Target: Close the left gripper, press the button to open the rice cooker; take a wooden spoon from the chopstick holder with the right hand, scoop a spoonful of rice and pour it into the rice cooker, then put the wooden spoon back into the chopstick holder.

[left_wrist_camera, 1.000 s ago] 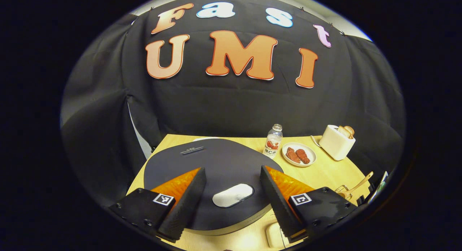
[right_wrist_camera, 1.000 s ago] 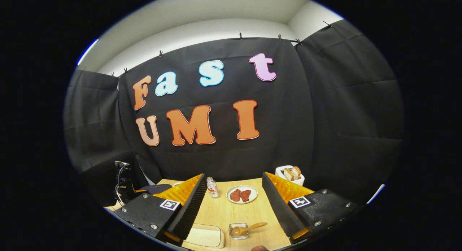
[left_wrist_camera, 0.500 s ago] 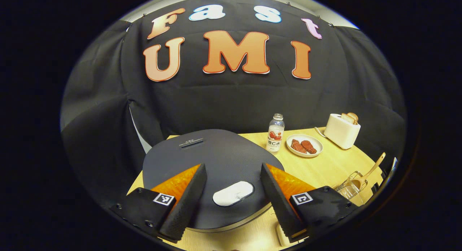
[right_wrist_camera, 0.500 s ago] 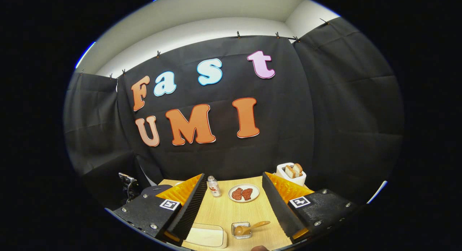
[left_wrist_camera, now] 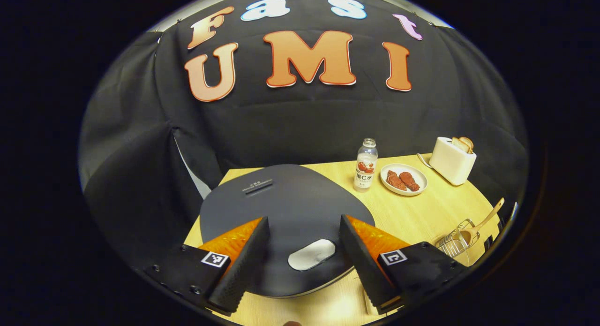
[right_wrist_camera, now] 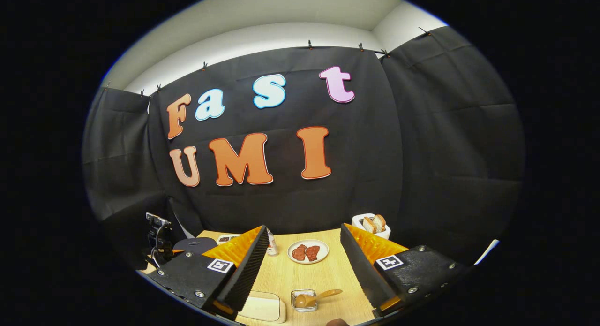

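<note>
at the bottom of the left gripper view, the left gripper (left_wrist_camera: pixel 303 251) stands wide open, its fingers (left_wrist_camera: pixel 243 258) spread apart and gripping nothing. between them lies the pale oval button (left_wrist_camera: pixel 311 254) on the dark lid of the rice cooker (left_wrist_camera: pixel 281 204); the lid is down. whether the fingers touch the lid cannot be told. to the right, near the table's edge, a wire chopstick holder (left_wrist_camera: pixel 453 244) carries the wooden spoon (left_wrist_camera: pixel 485 220), handle leaning up and right. farther back on the wooden table (left_wrist_camera: pixel 412 213) stand a small bottle (left_wrist_camera: pixel 365 165), a white plate (left_wrist_camera: pixel 403 179) with two reddish pieces, and a cream toaster (left_wrist_camera: pixel 451 160) with bread in it.

at the bottom of the right gripper view, the right gripper (right_wrist_camera: pixel 303 265) is likewise wide open and empty. nearest, a pale rectangular container (right_wrist_camera: pixel 262 307) lies beside the left finger, and the chopstick holder (right_wrist_camera: pixel 303 299) with the wooden spoon (right_wrist_camera: pixel 316 296) sits between the fingers. beyond are the plate (right_wrist_camera: pixel 307 251), the bottle (right_wrist_camera: pixel 271 247) partly hidden, and the toaster (right_wrist_camera: pixel 372 225). at far left the other gripper's body (right_wrist_camera: pixel 157 237) hangs above the rice cooker lid (right_wrist_camera: pixel 194 245).
</note>
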Available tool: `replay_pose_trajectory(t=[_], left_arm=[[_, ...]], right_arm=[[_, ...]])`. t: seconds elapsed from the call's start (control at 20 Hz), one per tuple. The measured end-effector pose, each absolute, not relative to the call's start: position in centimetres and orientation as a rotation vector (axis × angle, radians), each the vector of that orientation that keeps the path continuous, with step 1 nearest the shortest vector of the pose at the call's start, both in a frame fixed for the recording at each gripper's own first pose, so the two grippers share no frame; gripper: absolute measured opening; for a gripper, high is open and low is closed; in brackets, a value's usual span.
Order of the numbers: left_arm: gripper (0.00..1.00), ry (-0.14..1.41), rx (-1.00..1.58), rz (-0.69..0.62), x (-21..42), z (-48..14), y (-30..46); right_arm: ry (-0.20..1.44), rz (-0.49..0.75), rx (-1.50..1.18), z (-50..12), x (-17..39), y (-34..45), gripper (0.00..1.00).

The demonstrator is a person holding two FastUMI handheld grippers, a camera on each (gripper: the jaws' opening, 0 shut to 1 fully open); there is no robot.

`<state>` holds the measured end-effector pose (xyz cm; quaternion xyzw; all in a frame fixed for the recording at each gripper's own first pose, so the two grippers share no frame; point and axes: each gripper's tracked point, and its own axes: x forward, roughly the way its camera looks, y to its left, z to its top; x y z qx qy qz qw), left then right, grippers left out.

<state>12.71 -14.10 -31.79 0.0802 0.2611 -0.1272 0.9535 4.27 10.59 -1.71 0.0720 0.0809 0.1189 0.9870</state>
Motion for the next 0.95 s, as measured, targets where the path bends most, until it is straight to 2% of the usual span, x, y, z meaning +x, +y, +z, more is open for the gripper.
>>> replay_pose_trajectory(t=[0.05,0.1,0.25,0.3,0.35,0.4,0.45,0.5,0.65,0.75,0.95], left_arm=[[0.95,0.52,0.16,-0.256,12.7,-30.4,-13.8],[1.0,0.507,0.15,-0.252,12.7,-28.8,-13.4],[1.0,0.461,0.072,-0.233,12.9,-22.4,-11.8],[0.95,0.451,0.051,-0.216,12.8,-20.3,-10.8],[1.0,0.442,0.037,-0.199,12.6,-18.1,-9.7],[0.95,0.414,0.024,-0.194,12.3,-14.8,-8.9],[0.95,0.378,0.018,-0.186,12.3,-12.1,-8.1],[1.0,0.343,0.019,-0.176,11.8,-9.6,-7.1],[0.99,0.253,0.026,-0.153,9.6,-2.6,-4.5],[0.95,0.212,0.022,-0.144,7.8,0.8,-3.3],[0.95,0.161,0.036,-0.134,5.3,4.6,-1.3]], right_arm=[[0.157,0.235,0.14,-1.5,4.4,10.4,0.95],[0.151,0.232,0.137,-1.3,4.5,10.2,0.95],[0.127,0.233,0.143,-0.2,4.7,10.0,0.95],[0.12,0.233,0.145,0.1,4.8,9.8,0.95],[0.114,0.233,0.144,0.3,4.8,9.8,0.95],[0.106,0.231,0.14,0.7,5.0,9.7,0.95],[0.099,0.229,0.133,0.8,5.2,9.5,0.95],[0.093,0.225,0.124,1.0,5.3,9.4,0.95],[0.084,0.222,0.118,1.6,5.7,9.2,0.95],[0.079,0.221,0.118,1.8,6.0,9.1,0.95],[0.067,0.216,0.097,2.3,6.4,8.8,0.95]])
